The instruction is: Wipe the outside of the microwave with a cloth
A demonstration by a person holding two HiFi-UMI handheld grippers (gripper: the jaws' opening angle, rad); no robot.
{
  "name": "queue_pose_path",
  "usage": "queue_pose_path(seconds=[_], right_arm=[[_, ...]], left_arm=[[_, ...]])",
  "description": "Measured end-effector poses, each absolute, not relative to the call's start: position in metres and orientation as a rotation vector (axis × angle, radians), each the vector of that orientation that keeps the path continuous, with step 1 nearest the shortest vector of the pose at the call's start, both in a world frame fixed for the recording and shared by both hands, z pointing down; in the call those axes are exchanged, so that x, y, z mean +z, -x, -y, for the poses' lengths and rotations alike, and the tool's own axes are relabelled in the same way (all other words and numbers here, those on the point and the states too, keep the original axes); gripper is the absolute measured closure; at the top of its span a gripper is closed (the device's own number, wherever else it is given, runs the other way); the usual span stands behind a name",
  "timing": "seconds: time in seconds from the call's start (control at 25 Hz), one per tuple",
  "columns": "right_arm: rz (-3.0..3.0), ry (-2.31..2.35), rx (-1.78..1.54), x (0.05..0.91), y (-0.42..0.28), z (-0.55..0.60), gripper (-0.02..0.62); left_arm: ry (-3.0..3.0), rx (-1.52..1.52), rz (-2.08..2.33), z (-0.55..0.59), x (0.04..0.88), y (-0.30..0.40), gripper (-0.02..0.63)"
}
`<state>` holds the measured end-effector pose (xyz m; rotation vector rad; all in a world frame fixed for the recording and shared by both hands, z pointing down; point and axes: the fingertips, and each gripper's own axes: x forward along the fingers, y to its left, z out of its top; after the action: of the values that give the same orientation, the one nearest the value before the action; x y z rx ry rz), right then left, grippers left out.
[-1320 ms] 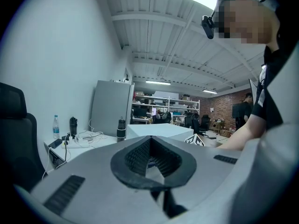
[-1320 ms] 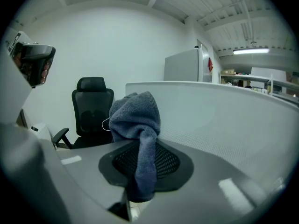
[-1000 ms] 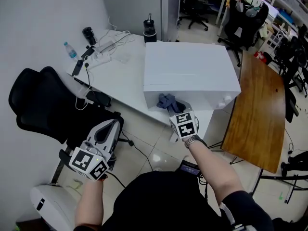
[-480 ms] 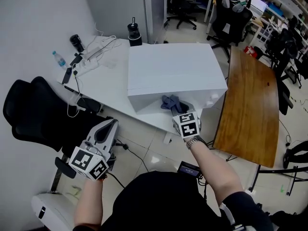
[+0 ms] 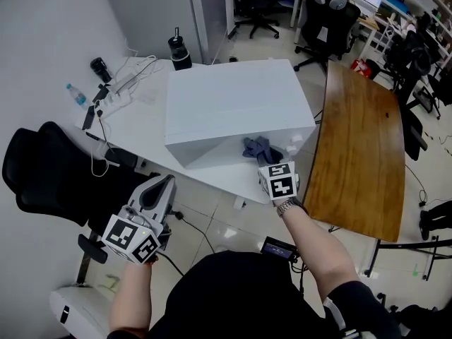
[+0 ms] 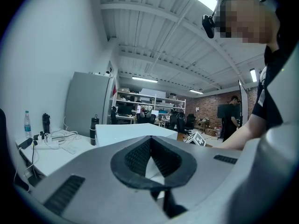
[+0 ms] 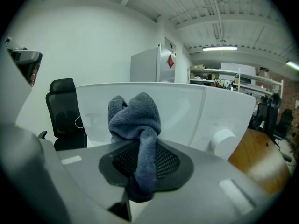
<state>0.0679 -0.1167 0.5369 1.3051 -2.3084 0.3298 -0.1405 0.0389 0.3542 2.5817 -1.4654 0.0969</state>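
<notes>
Right tongs [image 7: 141, 148] clamp grey cloth [image 7: 135, 113] at microwave [image 5: 233, 101] front, contact indiscernible; left tongs [image 6: 150, 139] closed, empty, well clear of microwave.

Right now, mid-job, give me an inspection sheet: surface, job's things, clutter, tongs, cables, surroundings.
Surface: white table bearing the microwave.
Job's things: microwave upright; blue-grey cloth at its front face.
Clutter: water bottle, black flask.
Tongs: right tongs shut on the cloth; left tongs shut, empty.
Cables: power strip with white cords on the table; black cable on the floor.
Surroundings: black office chair, wooden table.
</notes>
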Motion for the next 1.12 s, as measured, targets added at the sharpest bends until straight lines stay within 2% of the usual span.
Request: queue_pose_path(seconds=[1.12], right_arm=[[2.255, -1.447, 0.378, 0.519, -0.219, 0.116, 0.526]], left_arm=[[-2.618, 0.125, 1.435, -0.051, 0.342, 0.021, 0.601]])
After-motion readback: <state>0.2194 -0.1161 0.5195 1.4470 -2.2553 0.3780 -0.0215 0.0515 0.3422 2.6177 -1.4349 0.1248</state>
